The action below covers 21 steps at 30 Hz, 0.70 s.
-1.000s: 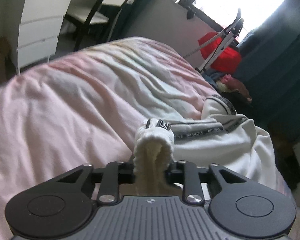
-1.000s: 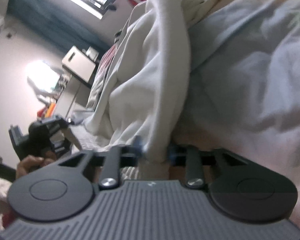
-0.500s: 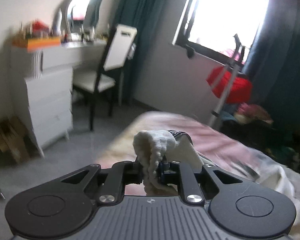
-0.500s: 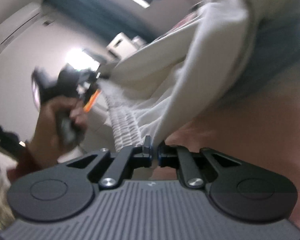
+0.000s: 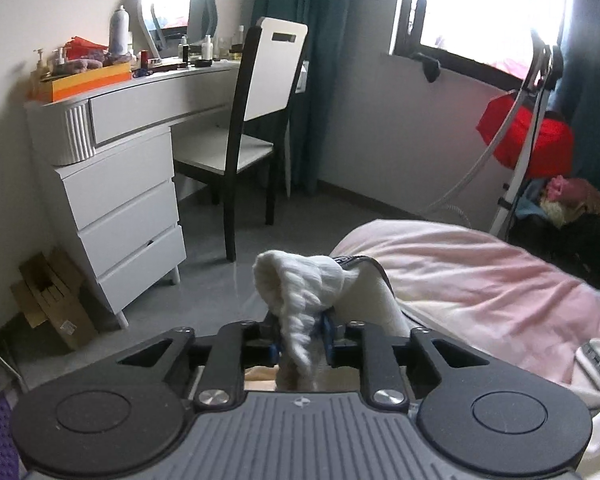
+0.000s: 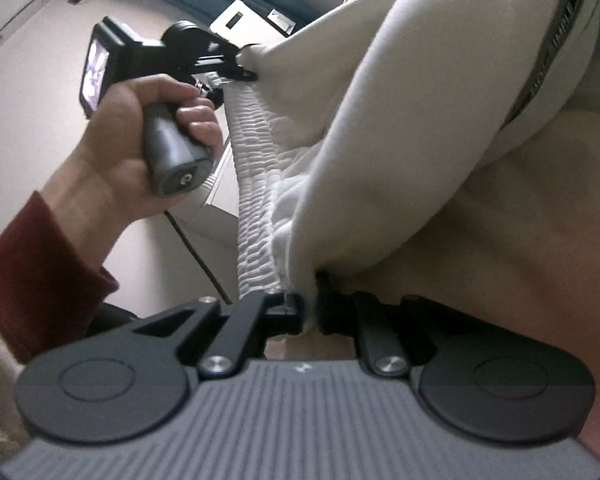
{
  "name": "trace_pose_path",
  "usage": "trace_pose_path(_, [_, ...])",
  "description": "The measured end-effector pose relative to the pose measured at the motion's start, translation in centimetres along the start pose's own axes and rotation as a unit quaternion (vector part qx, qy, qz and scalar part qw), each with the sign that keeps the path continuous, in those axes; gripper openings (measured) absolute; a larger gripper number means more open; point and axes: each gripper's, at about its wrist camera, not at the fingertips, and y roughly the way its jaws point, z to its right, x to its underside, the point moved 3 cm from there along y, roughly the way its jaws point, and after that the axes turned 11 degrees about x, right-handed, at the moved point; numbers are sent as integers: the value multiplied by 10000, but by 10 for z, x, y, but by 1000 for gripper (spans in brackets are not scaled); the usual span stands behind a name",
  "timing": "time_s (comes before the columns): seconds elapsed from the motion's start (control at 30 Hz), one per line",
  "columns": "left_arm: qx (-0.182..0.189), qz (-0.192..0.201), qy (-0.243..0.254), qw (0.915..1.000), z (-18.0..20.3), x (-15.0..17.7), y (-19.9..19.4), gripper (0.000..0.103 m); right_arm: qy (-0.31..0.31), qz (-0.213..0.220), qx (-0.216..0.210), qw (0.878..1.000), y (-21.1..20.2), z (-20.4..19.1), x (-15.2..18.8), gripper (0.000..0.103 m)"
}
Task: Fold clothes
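One bed with a rumpled pink cover (image 5: 480,276), far edge rounding off toward open grey floor (image 5: 308,216). One white chair with a black frame (image 5: 256,120) and one white chest of drawers (image 5: 120,216) beyond that floor. One cream-white garment with a ribbed waistband (image 6: 400,128), lifted off the bed, stretched between both tools. Left hand-held gripper (image 5: 300,344) opening, ribbed band between the jaws. Right hand-held gripper (image 6: 310,312) opening from nearly closed, pinching the hem. Left hand (image 6: 140,148) around its handle.
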Motion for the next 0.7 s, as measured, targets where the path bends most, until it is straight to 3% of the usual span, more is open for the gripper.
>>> trace_pose_path(0.07, [40, -130, -111, 9998, -2, 3, -4, 41, -116, -55, 77, 9999, -4, -2, -4, 16])
trace_pose_path(0.1, [98, -163, -215, 9996, -3, 6, -9, 44, -198, -40, 121, 9997, -10, -2, -5, 24])
trace_pose_path(0.13, [148, -142, -302, 9993, -3, 8, -16, 53, -282, -23, 165, 9995, -16, -2, -7, 31])
trace_pose_path(0.17, [168, -118, -320, 9993, 0, 11, -24, 67, -293, -3, 132, 9995, -24, -3, -5, 50])
trace_pose_path(0.2, [178, -101, -311, 9993, 4, 13, -32, 73, -300, 18, 94, 9995, -31, -3, -2, 78])
trace_pose_path(0.23, [189, -84, -303, 9993, 8, 16, -40, 79, -308, 32, 29, 9995, -40, -3, 0, 86])
trace_pose_path(0.33, [262, -68, -240, 9993, 26, 27, -66, 86, -674, 204, 50, 9975, -73, -9, 7, 88])
trace_pose_path(0.47, [578, -83, -27, 9983, 64, 49, -102, 88, -1199, 538, 208, 9911, -133, -5, 7, 87])
trace_pose_path(0.7, [1461, 16, 546, 9878, 159, 93, -138, 92, -1814, 1384, 1103, 9674, -256, 33, -29, 87])
